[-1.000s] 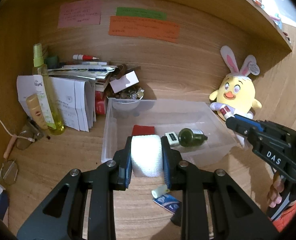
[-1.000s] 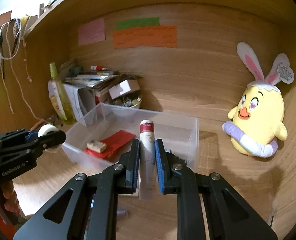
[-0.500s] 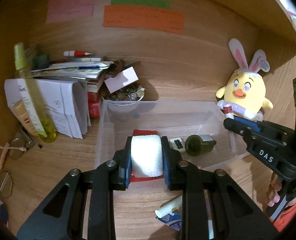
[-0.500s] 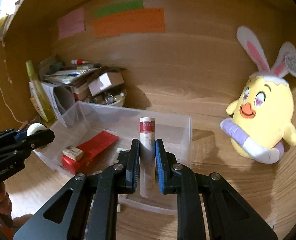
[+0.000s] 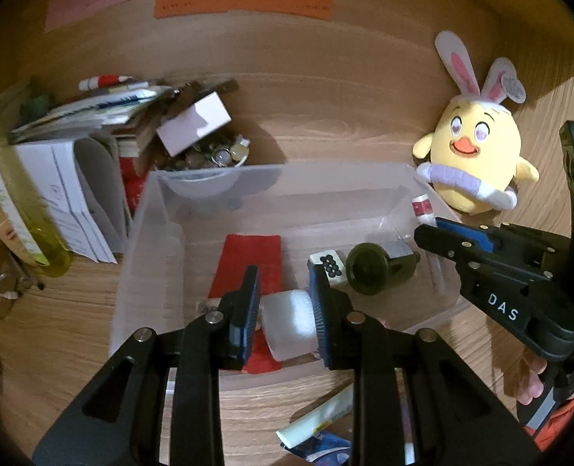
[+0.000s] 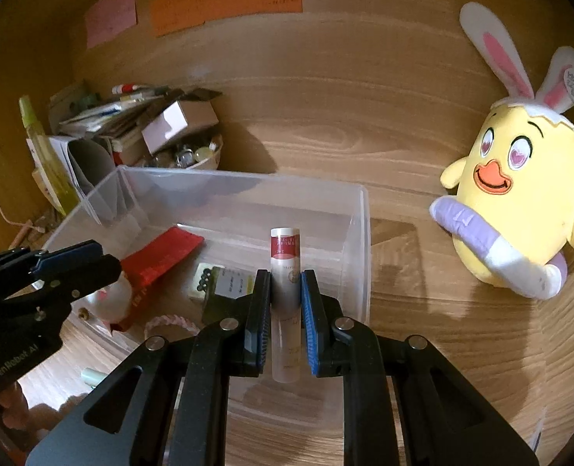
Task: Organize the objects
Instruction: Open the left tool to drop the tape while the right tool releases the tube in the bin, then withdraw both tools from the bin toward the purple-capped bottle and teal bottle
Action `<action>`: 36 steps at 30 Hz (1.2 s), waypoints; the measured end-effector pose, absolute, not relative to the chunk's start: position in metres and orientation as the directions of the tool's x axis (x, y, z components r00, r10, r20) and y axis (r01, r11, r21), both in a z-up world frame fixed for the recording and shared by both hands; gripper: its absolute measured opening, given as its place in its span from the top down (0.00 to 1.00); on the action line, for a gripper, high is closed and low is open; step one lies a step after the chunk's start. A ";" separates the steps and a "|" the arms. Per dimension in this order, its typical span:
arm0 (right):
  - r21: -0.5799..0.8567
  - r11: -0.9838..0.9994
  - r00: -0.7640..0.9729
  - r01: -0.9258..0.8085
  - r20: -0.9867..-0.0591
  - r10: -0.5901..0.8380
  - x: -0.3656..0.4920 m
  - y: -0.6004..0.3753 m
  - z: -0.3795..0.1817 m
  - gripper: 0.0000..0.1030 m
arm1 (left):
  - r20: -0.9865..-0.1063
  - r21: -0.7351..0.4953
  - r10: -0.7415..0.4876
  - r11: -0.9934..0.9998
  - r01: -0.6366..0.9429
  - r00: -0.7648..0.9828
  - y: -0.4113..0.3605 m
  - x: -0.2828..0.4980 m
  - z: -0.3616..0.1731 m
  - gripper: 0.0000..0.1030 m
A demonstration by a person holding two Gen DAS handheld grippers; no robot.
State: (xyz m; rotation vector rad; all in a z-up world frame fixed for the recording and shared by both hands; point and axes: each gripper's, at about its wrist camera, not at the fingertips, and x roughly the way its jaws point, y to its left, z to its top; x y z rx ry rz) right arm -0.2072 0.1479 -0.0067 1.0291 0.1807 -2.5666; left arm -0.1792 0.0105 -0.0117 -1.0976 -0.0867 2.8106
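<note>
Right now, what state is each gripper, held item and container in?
Left gripper: open, white roll loose between its fingers, inside the bin.
Right gripper: shut on red-capped tube, upright over the bin.
Clear bin: lidless, partly filled.
Dark green bottle: lying on its side.

White gauze roll (image 5: 288, 320) lying inside clear plastic bin (image 5: 139, 233), lower centre of frame, on red packet (image 5: 250, 262). White tube with red label (image 6: 285, 268) sitting upright, centre frame, over bin.
</note>
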 end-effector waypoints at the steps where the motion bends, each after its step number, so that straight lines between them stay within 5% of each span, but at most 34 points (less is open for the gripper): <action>1: 0.015 -0.924 -0.664 0.382 -0.691 -0.286 -0.208 0.147 -0.008 0.86 | -0.672 -0.100 0.139 -0.990 -0.097 -0.728 0.011 -0.180 -0.013 0.75; 13: 0.034 -0.920 -0.639 0.389 -0.710 -0.297 -0.210 0.145 -0.010 0.83 | -0.672 -0.119 0.156 -0.988 -0.102 -0.724 0.008 -0.175 -0.009 0.51; 27: 0.025 -0.915 -0.708 0.402 -0.626 -0.328 -0.180 0.151 0.021 0.29 | -0.627 -0.088 0.097 -0.995 -0.054 -0.773 -0.004 -0.140 0.014 0.20; 36: 0.054 -0.891 -0.679 0.451 -0.628 -0.382 -0.153 0.154 0.023 0.21 | -0.630 -0.071 0.073 -0.997 -0.037 -0.773 -0.016 -0.113 0.016 0.17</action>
